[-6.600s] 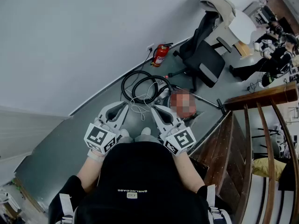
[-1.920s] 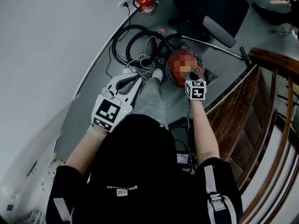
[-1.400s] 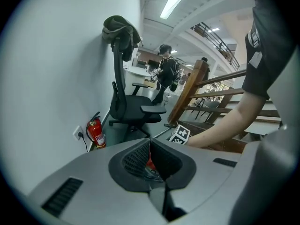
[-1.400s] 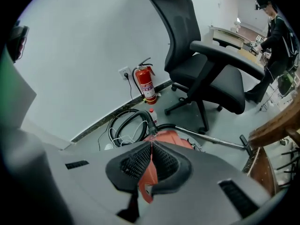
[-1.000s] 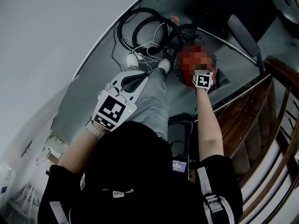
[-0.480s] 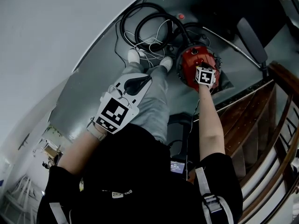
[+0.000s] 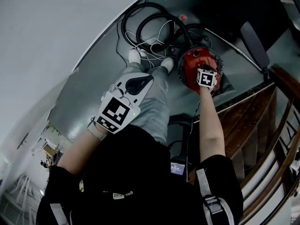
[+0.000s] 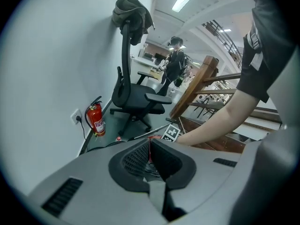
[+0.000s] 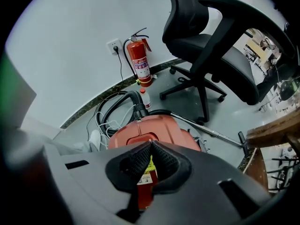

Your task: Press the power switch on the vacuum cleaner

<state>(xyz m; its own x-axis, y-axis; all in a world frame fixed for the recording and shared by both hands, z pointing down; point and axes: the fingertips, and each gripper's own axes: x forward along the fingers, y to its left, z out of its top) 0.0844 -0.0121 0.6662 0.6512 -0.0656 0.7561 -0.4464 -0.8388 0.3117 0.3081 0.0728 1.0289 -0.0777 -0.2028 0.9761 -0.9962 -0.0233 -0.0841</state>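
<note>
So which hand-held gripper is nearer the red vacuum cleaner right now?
Right. The right hand-held gripper is directly over the vacuum cleaner, at its red top, jaws together. The left hand-held gripper hangs above the person's leg, well off to the side.

your vacuum cleaner (image 9: pixel 159 125) has a smooth, glossy red plastic shell with a yellow paper label, and its hose (image 9: pixel 132 100) looks like matt black plastic. your right gripper (image 9: pixel 150 143) and left gripper (image 8: pixel 150 142) are matt grey plastic with rough, ribbed black pads. the stair woodwork (image 7: pixel 253 102) is dark, lightly glossy wood.
</note>
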